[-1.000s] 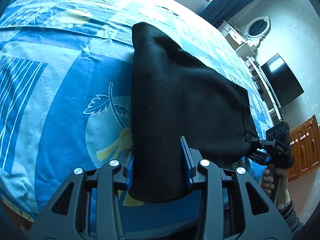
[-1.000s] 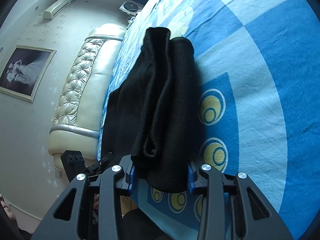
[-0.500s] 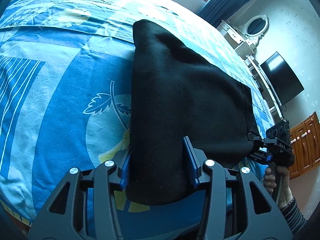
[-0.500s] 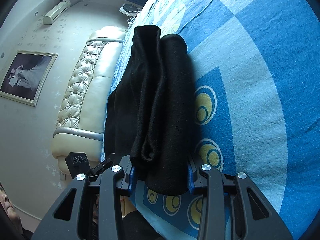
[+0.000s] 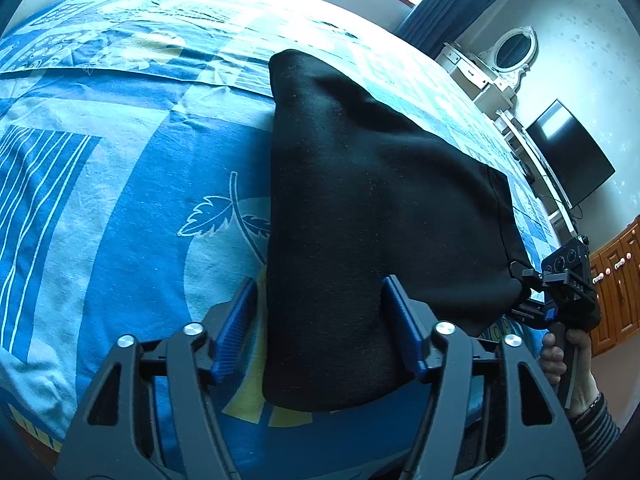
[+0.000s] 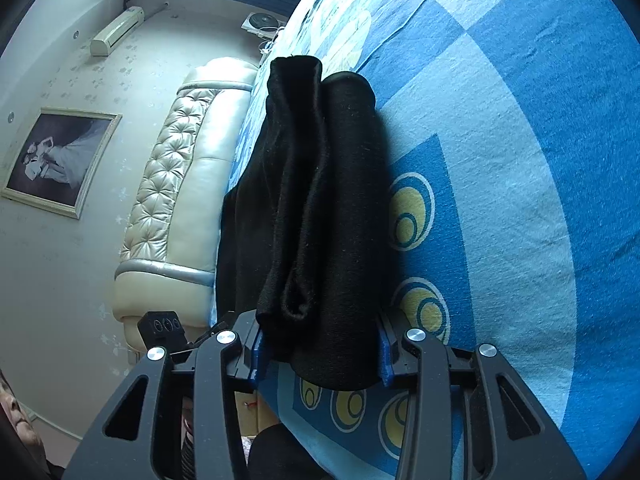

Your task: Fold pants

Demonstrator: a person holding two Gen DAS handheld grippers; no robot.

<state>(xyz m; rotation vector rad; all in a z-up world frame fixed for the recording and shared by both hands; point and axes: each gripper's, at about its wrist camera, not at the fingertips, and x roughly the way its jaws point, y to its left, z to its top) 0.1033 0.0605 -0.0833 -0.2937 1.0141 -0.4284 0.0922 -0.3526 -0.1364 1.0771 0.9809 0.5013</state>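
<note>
Black pants (image 5: 372,208) lie folded on the blue patterned bed sheet (image 5: 132,184). My left gripper (image 5: 320,320) has its jaws spread; the near corner of the pants lies between the blue pads with a gap on the left side. My right gripper (image 6: 320,344) is shut on the other near end of the pants (image 6: 320,208), several folded layers pinched between its pads. The right gripper also shows in the left wrist view (image 5: 556,300), clamped on the pants' right corner. The left gripper shows at the lower left of the right wrist view (image 6: 164,326).
A cream tufted headboard (image 6: 180,184) stands at one side of the bed. A dresser with an oval mirror (image 5: 508,56), a dark TV (image 5: 568,152) and wooden cabinets (image 5: 616,276) line the far wall. The bed's near edge lies just under both grippers.
My left gripper's jaws have opened wider around the pants corner. The right gripper stays clamped; the pants have settled slightly lower on the sheet.
</note>
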